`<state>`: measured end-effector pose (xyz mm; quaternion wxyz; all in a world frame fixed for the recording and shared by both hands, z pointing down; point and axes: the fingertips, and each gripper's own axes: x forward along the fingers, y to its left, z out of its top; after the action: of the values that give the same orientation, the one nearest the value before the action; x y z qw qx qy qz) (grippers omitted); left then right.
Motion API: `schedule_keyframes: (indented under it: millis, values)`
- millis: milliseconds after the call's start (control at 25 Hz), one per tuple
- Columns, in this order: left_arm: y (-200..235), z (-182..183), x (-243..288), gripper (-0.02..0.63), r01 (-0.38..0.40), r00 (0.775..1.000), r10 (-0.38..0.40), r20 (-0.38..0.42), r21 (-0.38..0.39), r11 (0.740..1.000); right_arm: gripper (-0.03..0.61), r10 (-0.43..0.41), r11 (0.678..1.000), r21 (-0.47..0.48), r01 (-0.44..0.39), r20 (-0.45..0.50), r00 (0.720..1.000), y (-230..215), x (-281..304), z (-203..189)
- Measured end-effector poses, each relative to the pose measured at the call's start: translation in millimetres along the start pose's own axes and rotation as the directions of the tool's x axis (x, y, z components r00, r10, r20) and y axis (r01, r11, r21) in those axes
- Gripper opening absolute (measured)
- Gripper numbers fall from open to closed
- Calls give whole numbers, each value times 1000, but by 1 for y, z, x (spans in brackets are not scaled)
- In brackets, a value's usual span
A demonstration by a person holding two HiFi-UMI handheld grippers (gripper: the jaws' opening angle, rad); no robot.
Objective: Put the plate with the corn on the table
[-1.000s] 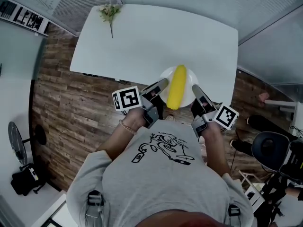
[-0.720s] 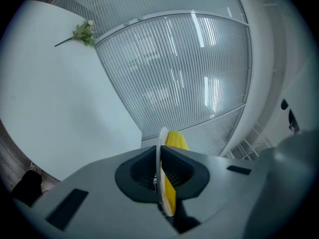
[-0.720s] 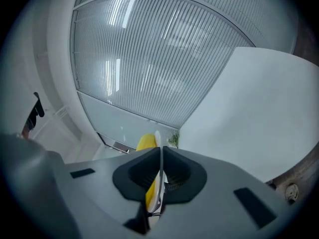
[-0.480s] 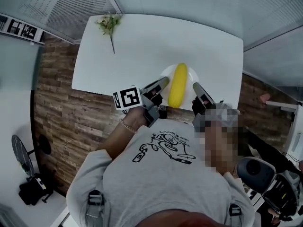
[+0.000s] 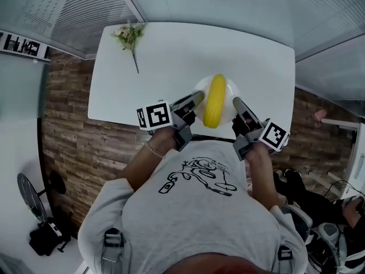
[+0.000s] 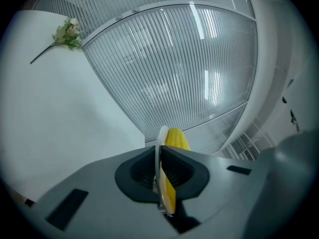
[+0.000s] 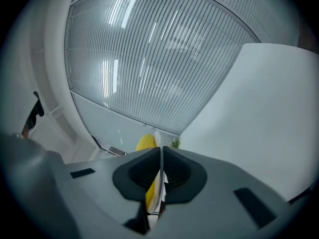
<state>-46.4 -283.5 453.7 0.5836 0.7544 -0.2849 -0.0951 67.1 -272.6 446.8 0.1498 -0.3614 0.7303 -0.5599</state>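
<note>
A white plate [image 5: 229, 91] carries a single yellow ear of corn [image 5: 215, 100] lying lengthwise across it. The left hand-held gripper [image 5: 196, 99] pinches the plate's left rim and the right hand-held gripper [image 5: 235, 103] its right rim, each with jaws nearly together on the thin edge. The plate sits over the near edge of the white surface [image 5: 188, 56]; whether it touches cannot be told. A flower sprig [image 5: 130, 36] lies at the far left corner. Wood-plank floor [image 5: 74, 124] and ribbed translucent walls [image 5: 228, 4] surround the surface.
</note>
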Motion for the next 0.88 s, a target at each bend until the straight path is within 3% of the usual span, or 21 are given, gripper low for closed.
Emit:
schedule_keyframes:
  millis: [400,880]
  values:
    - [16,-8,6,32,-18,999,19,-45,31,999,25,-31,999,-14,30,-11,999,-19,1,-6]
    - [68,-29,36,34,-97,989,104,-104,70,993,34,-164,986,35,166,-46,985,-92,0,-15]
